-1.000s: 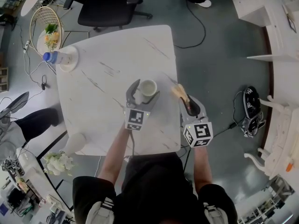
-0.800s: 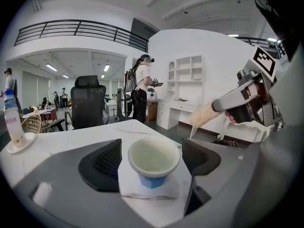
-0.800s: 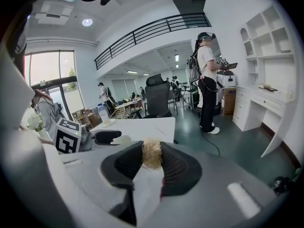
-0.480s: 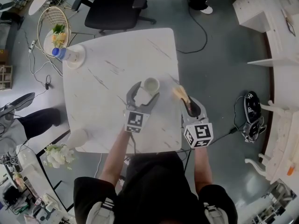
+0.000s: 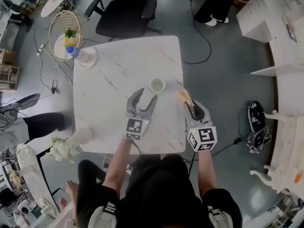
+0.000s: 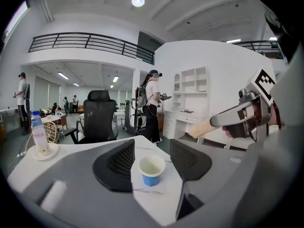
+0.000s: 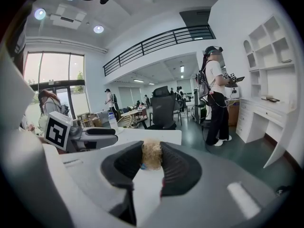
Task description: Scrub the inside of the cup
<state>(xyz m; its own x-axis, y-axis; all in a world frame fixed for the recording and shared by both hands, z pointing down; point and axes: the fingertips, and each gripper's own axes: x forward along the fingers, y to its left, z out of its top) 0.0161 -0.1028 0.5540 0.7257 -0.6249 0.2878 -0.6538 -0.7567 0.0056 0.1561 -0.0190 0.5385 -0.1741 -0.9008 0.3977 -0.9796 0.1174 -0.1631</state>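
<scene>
A small cup (image 5: 157, 85), white inside and blue outside, stands upright on the white marble table (image 5: 118, 75). My left gripper (image 5: 146, 96) hovers just short of the cup. Its jaws have just been closing; they stand apart with nothing between them. In the left gripper view the cup (image 6: 151, 170) sits beyond the left gripper's (image 6: 152, 149) tips. My right gripper (image 5: 190, 103) hangs near the table's right edge, shut on a tan fibrous scrubber (image 5: 183, 95). The right gripper view shows the scrubber (image 7: 152, 155) pinched between both pads.
A water bottle (image 5: 76, 53) on a round dish stands at the table's far left corner. A white rounded object (image 5: 81, 136) sits at the near left corner, by flowers (image 5: 61, 148). A black office chair (image 5: 126, 8) is behind the table. A person (image 6: 152, 103) stands beyond.
A second ago the cup stood between the left jaws; the gripper has drawn back off it, risen and narrowed its jaws. The cup stays on the table. The right gripper has risen slightly.
</scene>
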